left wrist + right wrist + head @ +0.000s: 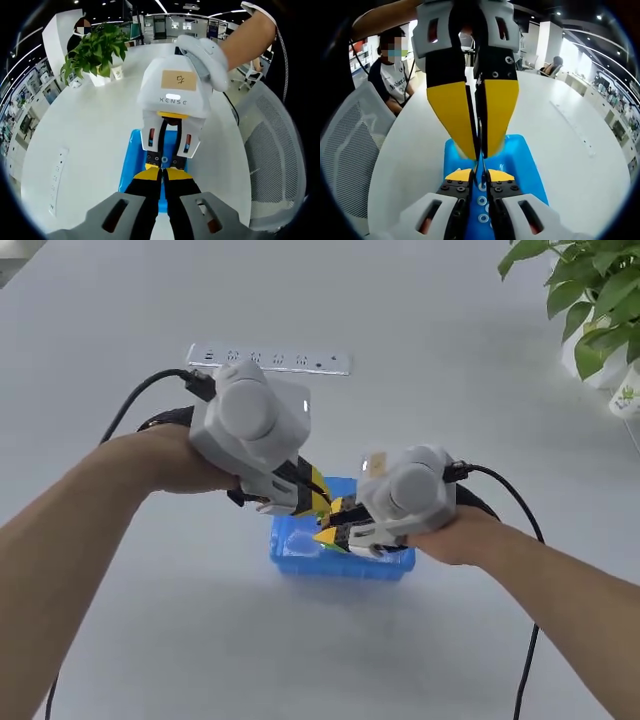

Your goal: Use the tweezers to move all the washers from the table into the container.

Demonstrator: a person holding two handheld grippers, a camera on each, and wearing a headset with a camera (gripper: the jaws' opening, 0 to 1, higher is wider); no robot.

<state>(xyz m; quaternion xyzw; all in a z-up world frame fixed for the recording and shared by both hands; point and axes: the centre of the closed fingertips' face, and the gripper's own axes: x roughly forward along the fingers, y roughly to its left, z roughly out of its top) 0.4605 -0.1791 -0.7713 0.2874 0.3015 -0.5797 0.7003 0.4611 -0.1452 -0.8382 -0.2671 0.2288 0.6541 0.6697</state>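
Tip to tip, the left gripper and right gripper both pinch thin dark tweezers; just below, several small silver washers already lie in the blue plastic container; whether any remain, I cannot tell

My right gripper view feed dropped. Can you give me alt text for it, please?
The left gripper, reaching down from the top, is shut on thin tweezers over a blue container, just above the right gripper's close-set tips. Several washers lie in the container, which sits on a white table.
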